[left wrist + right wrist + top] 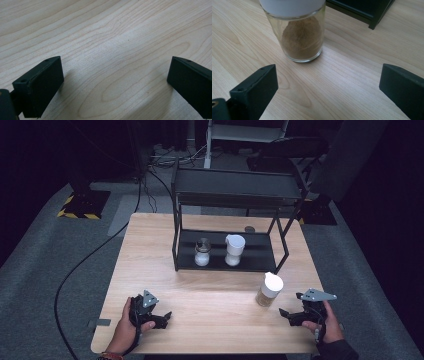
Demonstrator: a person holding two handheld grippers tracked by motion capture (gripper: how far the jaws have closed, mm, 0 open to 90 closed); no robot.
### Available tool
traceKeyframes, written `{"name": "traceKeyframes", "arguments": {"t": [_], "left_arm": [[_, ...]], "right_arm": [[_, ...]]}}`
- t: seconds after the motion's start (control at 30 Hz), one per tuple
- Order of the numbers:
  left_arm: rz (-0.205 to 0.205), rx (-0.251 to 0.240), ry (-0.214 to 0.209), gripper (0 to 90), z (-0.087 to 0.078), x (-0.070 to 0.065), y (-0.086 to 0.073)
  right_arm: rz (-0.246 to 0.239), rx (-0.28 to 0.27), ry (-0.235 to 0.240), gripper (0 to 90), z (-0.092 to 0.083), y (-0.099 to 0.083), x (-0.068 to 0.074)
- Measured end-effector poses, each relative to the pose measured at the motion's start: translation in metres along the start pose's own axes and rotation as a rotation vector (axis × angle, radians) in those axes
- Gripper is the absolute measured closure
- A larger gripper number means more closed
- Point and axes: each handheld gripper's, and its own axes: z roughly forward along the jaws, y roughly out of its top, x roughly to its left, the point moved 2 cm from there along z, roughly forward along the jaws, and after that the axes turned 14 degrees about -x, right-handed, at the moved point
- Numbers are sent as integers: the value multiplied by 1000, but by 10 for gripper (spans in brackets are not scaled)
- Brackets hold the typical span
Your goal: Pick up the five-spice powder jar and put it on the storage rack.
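**Right gripper lines up on the spice jar**

Right gripper (289,315) rests near the right front of the table (150,270), jaws spread wide and empty, pointed at the spice jar (269,290) that stands just beyond it to the left. Left gripper (162,317) sits at the near left, also wide open with nothing but bare wood between its jaws.

This looks like the approach before a grasp. The next move would call for sliding the right gripper forward until the jaws straddle the glass body below the cap, then closing squarely so the jar stays upright.

The jar (300,37) is clear glass, round, filled most of the way with brown powder and topped by a white cap. It stands upright on the table, just in front of the black shelf rack (227,265), where two other white-filled jars already stand on the lower shelf.
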Motion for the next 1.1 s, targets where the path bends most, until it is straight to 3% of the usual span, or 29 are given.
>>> {"name": "traceKeyframes", "arguments": {"t": [0.43,0.77,1.1], "left_arm": [[-1,0,0,6,0,0,0],[0,0,0,6,0,0,0],[0,0,0,7,0,0,0]], "right_arm": [[12,-9,24,19,11,5,8],[13,-13,-7,19,23,8,19],[13,-13,-9,19,36,12,26]]}}
